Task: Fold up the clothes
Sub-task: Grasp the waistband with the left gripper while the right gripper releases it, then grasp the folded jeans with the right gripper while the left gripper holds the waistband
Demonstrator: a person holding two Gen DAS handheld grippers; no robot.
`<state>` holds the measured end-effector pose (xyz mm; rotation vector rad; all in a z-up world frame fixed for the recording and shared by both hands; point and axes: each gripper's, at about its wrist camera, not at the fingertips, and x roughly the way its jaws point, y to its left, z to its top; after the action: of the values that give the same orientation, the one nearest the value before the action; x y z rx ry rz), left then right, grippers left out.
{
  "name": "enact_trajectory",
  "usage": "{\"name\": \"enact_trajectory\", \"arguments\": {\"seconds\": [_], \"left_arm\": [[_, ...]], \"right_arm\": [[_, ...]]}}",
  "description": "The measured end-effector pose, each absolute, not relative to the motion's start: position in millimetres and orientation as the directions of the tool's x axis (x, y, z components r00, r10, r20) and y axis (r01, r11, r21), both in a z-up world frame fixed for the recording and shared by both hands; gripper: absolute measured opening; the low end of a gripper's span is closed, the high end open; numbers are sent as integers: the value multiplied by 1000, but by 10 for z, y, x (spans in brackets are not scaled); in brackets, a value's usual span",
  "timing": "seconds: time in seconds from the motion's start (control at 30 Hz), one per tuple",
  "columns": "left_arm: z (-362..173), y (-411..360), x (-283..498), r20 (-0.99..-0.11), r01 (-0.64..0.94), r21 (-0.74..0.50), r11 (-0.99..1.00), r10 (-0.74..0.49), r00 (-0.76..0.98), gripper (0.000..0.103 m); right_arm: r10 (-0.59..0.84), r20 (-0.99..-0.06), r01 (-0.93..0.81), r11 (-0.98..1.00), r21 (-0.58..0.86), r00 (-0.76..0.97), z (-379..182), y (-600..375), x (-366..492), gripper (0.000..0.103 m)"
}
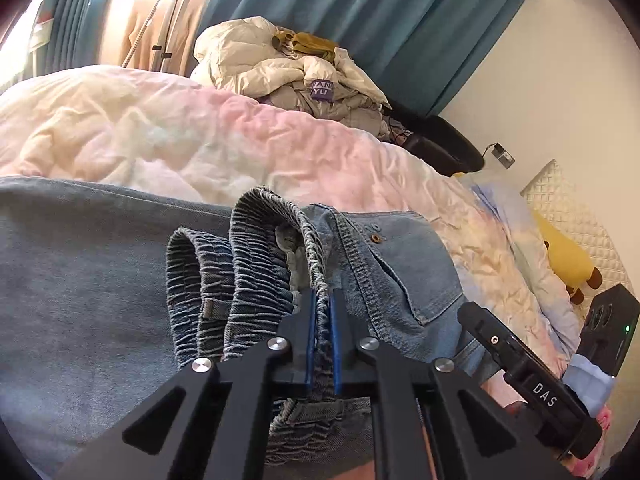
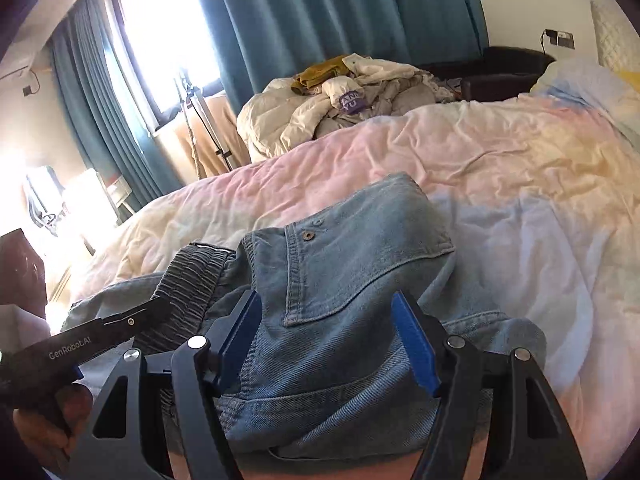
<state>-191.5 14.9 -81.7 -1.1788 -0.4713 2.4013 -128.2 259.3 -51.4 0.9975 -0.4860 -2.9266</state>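
Up close, the left gripper is pinched tight on the gathered elastic waistband of the jeans, blue pads nearly meeting with denim between them. The right gripper stands wide, its fingers spread either side of the jeans' pocket area without clamping it. The jeans lie bunched on a pastel quilt covering the bed. Beyond the jeans, a heap of pale clothes sits against teal curtains, beside a bright window. A yellow plush toy lies right of the jeans, partly cut off. The jeans' legs are out of sight.
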Motion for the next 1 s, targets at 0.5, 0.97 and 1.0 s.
{"name": "enact_trajectory", "arguments": {"seconds": [0.5, 0.97, 1.0], "left_arm": [[-1045, -26, -1918, -725, -111, -403, -908, 391, -566, 8], [-624, -54, -1226, -680, -152, -310, -939, 331, -654, 17], [-604, -46, -1205, -674, -155, -313, -937, 334, -659, 18]], "right_arm": [[-115, -780, -94, -972, 217, -615, -996, 2560, -1632, 70], [-109, -677, -271, -861, 430, -728, -691, 3311, -1110, 69], [-107, -667, -286, -845, 451, -737, -665, 3384, -1064, 70]]}}
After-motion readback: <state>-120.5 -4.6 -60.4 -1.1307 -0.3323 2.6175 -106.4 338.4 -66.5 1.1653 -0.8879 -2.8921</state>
